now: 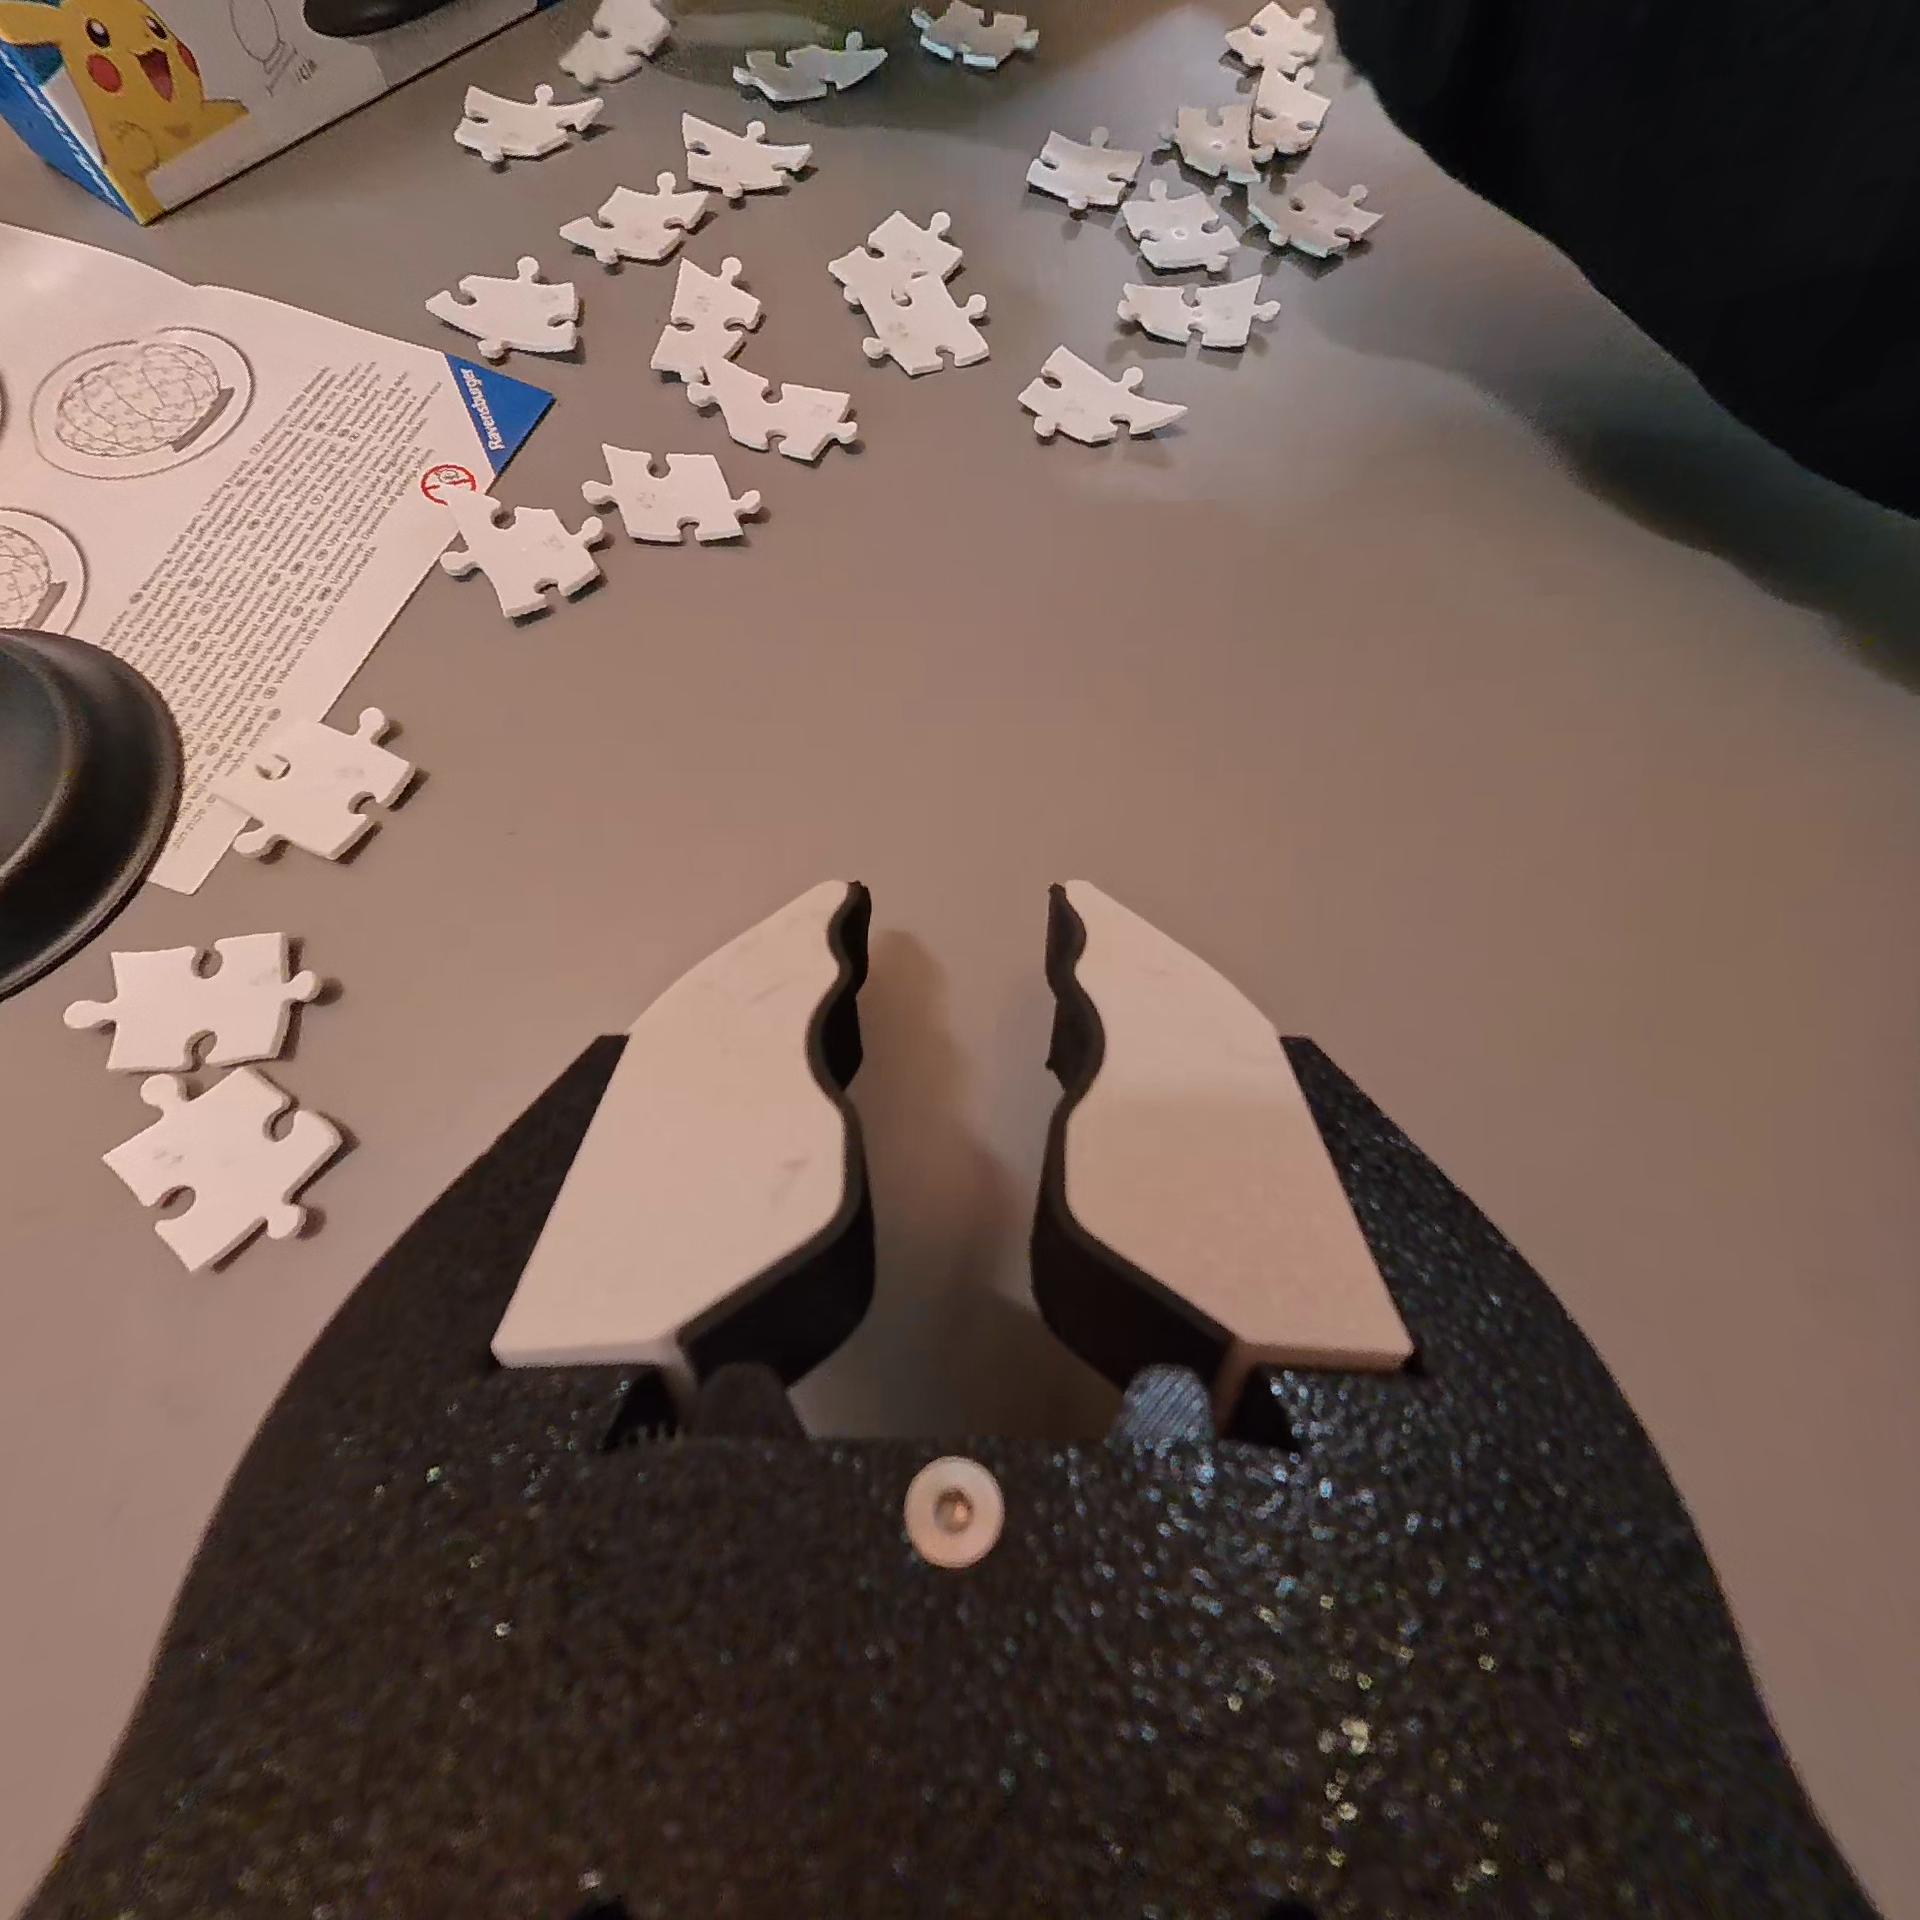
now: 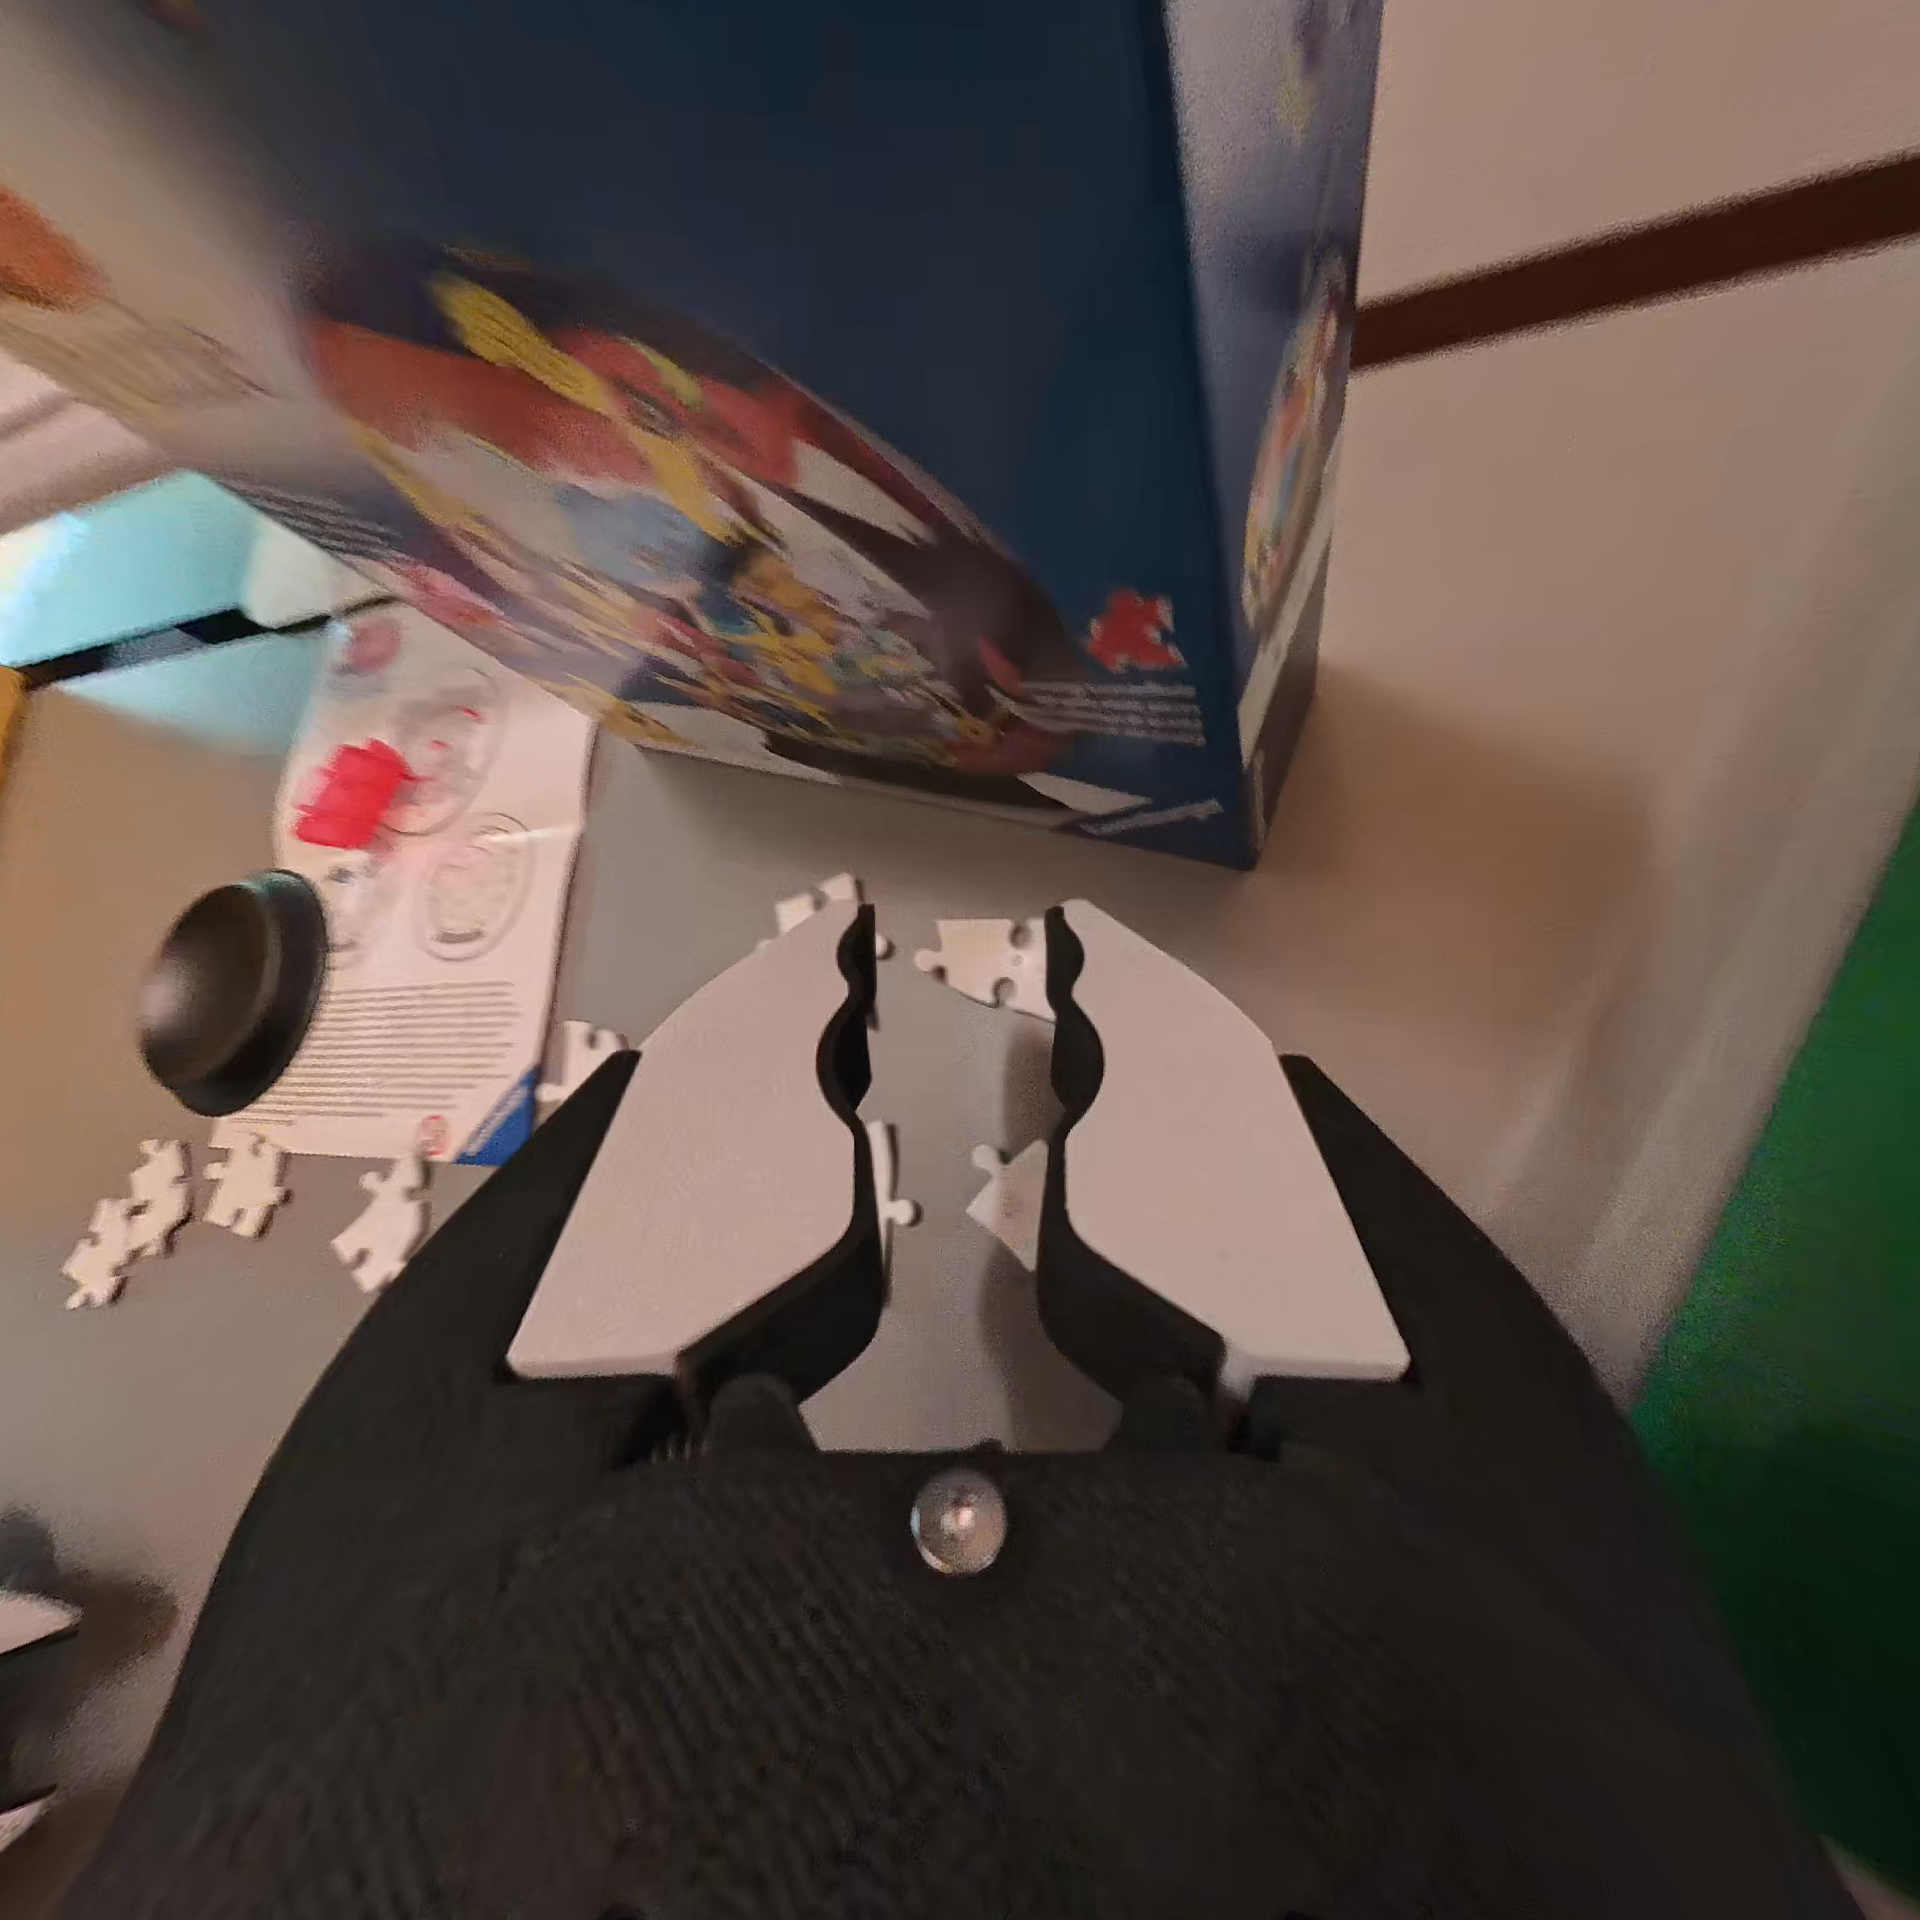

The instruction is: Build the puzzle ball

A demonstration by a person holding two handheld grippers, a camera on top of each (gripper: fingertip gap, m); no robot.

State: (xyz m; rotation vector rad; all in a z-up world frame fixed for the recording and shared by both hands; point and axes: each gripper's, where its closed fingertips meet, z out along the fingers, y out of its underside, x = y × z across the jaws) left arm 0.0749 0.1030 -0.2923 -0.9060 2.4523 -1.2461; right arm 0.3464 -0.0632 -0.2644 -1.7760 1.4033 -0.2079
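Inspection finds the build not yet begun. The puzzle pieces lie loose and white side up on the grey table, most of them scattered beyond and to the right of the instruction sheet. A few overlap or appear joined in pairs, though which cannot be confirmed. Two separate pieces lie on the near side of the sheet, and one piece rests on its near edge. No ball section is visible in either view.

The black round stand sits on the sheet's near left corner. The puzzle box stands beyond the sheet.

The left gripper hovers over bare table to the right of the sheet, its fingers parted and holding nothing. The right gripper is likewise spread and empty. It hangs above a few pieces that lie between the sheet and the box. The right wrist view is motion-blurred, so fine detail there is unreliable.

Judgement: the step in hand is selection of a first piece. The next move calls for lowering one gripper onto a single, well-separated piece and closing on its thin edge. The pieces lie flat, so a clean pinch will likely need a tilt or a slide.
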